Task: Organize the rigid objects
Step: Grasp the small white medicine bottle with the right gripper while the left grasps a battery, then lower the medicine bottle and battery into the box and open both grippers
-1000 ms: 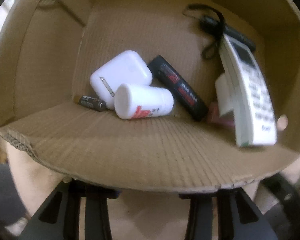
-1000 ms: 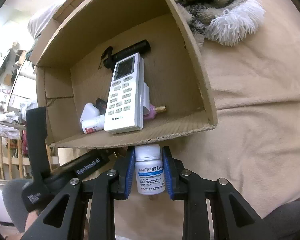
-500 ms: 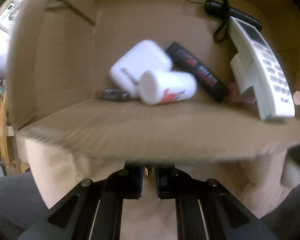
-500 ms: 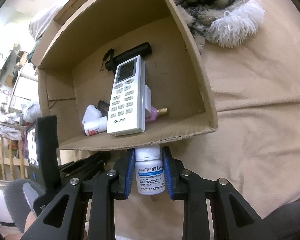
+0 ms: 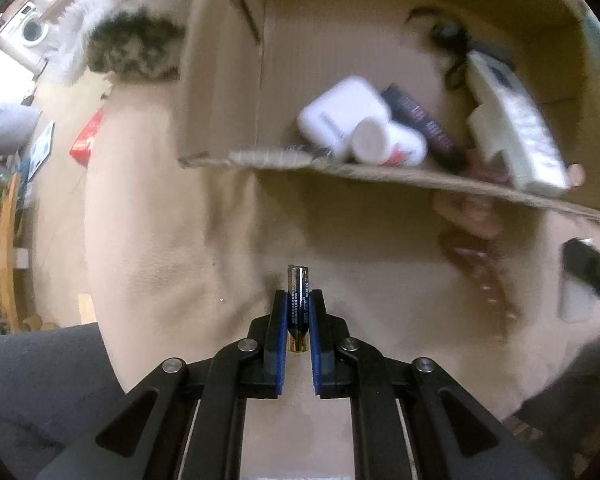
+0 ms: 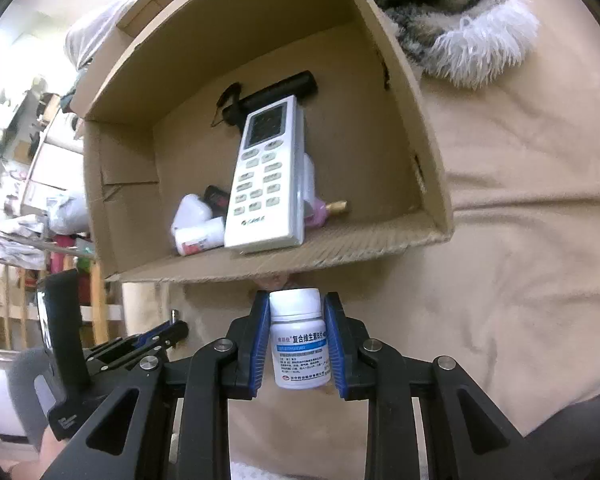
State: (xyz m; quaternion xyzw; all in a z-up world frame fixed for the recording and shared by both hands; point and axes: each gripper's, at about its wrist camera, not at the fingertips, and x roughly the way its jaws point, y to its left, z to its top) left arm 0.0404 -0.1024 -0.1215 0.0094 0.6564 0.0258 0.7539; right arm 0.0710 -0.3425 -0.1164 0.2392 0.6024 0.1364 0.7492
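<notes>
1. Left gripper [image 5: 299, 312]: a second ago its fingers stood apart over the open cardboard box [image 5: 380, 174]; they are now clamped on a small battery [image 5: 298, 304], held upright above the beige bed cover [image 5: 160, 240] just outside the box's near edge.
2. Right gripper [image 6: 296, 340]: unchanged; its fingers stay closed on a white pill bottle [image 6: 299, 344], cap towards the box, just short of the near wall [image 6: 300, 258].
3. Box contents, seen in the right wrist view: a white remote control [image 6: 268, 176] leans along the middle, a black flashlight [image 6: 276, 92] lies at the far wall, and a white case [image 6: 190, 210] and a second white bottle [image 6: 200, 238] sit at the near left corner. A pink item [image 6: 316, 210] is partly hidden behind the remote.
4. Judgement: the battery has been picked off the bed, so both hands now carry loose items; the likely next step is to place each in the box.
5. Risk: the thin battery could slip or twist between the pads.
</notes>
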